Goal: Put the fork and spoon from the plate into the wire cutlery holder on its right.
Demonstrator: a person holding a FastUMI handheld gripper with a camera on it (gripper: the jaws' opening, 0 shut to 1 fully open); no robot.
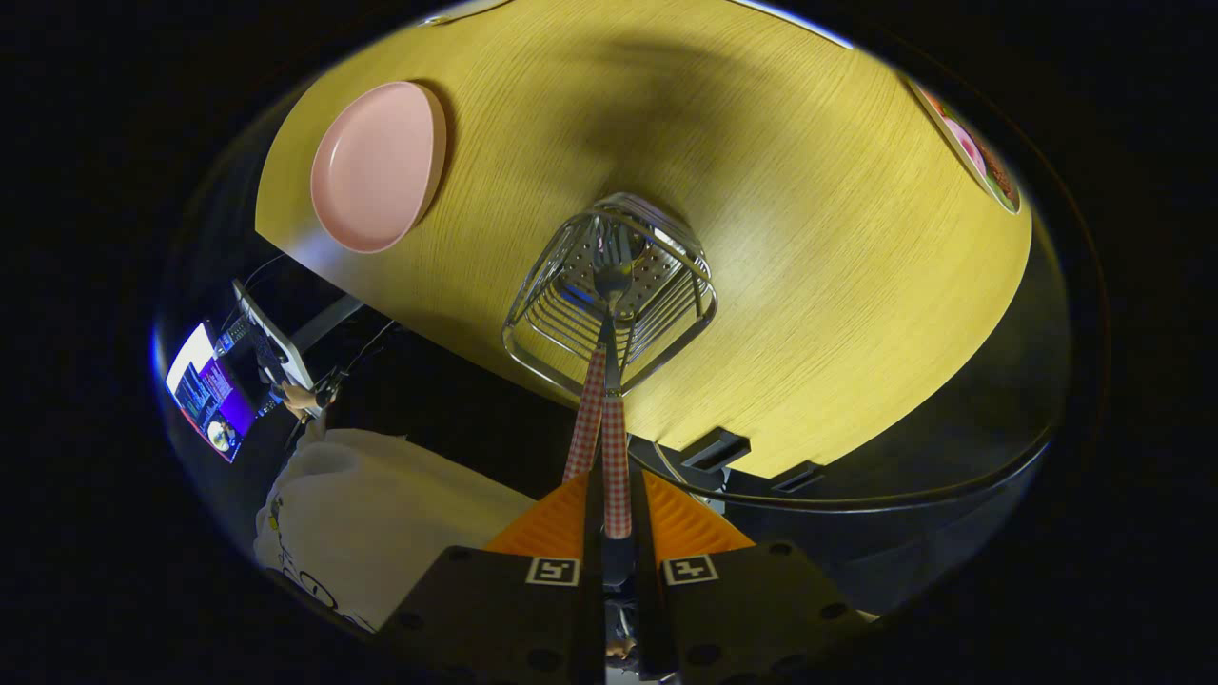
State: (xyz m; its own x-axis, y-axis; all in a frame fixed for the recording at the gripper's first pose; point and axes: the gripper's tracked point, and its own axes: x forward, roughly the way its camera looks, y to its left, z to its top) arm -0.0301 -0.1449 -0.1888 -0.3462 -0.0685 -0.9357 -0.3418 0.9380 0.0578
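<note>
The wire cutlery holder [611,295] stands on the yellow wooden table, straight ahead of my fingers, and I look down into it from above. A fork [613,271] with a red-and-white checked handle has its head down inside the holder. My gripper [617,483] is shut on that handle's upper end. A second checked handle [585,419], apparently the spoon's, leans out of the holder just left of the held one; its head is hidden. The pink plate [379,166] lies beyond and to the left of the holder with nothing on it.
The table's near edge [457,357] runs just below the holder, with dark brackets [714,447] under it. A person in a white top [381,504] sits low on the left beside a lit screen [209,390]. A patterned dish [980,157] lies at the table's far right.
</note>
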